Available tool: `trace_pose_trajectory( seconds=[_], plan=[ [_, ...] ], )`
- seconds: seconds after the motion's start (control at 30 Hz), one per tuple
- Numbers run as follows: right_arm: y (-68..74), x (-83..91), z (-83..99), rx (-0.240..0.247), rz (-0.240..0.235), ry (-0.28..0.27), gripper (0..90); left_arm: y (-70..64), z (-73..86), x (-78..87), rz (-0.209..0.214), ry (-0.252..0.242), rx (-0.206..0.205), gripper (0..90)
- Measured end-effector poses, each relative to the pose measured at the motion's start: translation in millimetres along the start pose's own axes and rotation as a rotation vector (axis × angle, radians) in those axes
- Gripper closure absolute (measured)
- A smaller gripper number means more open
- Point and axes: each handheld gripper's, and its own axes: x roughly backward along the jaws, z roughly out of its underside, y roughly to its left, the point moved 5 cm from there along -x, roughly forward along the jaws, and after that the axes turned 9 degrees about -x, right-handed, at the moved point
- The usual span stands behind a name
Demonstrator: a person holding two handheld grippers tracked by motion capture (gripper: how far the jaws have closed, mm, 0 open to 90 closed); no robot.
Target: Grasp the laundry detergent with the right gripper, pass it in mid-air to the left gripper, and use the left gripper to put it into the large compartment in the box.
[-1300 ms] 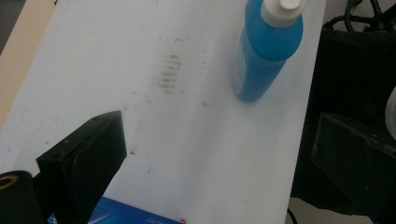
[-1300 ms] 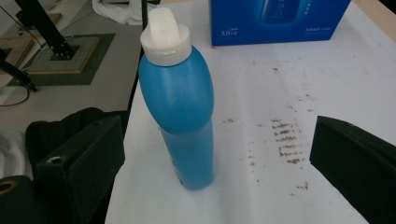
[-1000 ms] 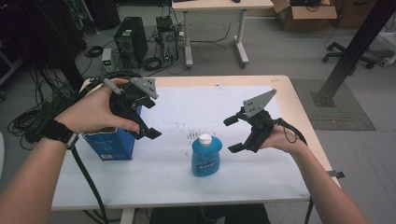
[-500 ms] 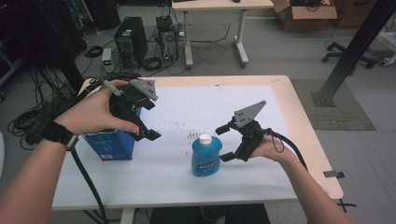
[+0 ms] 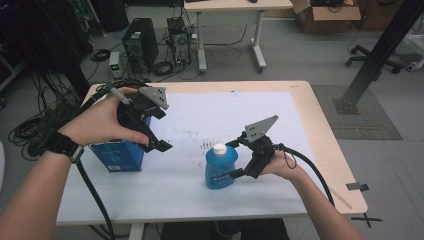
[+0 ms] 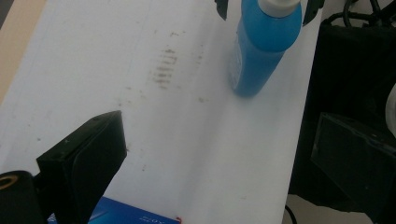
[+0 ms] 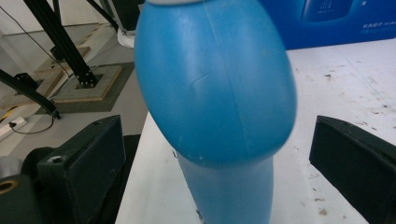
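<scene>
A blue bottle (image 5: 220,167) with a white cap stands upright on the white sheet (image 5: 200,110) near the table's front. My right gripper (image 5: 231,160) is open, one jaw on each side of the bottle, with gaps showing between the bottle (image 7: 215,93) and both jaws in the right gripper view. A blue box (image 5: 117,155) stands at the left. My left gripper (image 5: 161,131) hovers open just above and to the right of it, holding nothing. In the left gripper view the bottle (image 6: 261,46) stands ahead and the box's (image 6: 135,217) corner lies below the jaws.
The right gripper's cable (image 5: 310,170) loops toward the table's right front edge. Smudge marks (image 5: 207,145) dot the sheet's middle. Beyond the table are a computer tower (image 5: 140,45), floor cables, another table (image 5: 230,30) and a black frame post (image 5: 375,55).
My right gripper moved left and slightly forward, so its open jaws now straddle the blue bottle. The left gripper and the box stayed put.
</scene>
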Motion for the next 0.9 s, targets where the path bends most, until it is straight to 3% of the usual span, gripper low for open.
trace_pose_trajectory(
  seconds=[0.23, 0.9],
  plan=[
    [0.0, -14.0, 5.4, -0.002, -0.021, 0.001, 6.6, -1.4, -0.1, -1.0, 0.002, -0.007, 0.004, 3.8],
    [-3.8, -23.1, 9.3, 0.004, -0.046, -0.011, 19.2, -1.0, 1.5, -1.4, 0.001, -0.009, 0.001, 3.9]
  ],
)
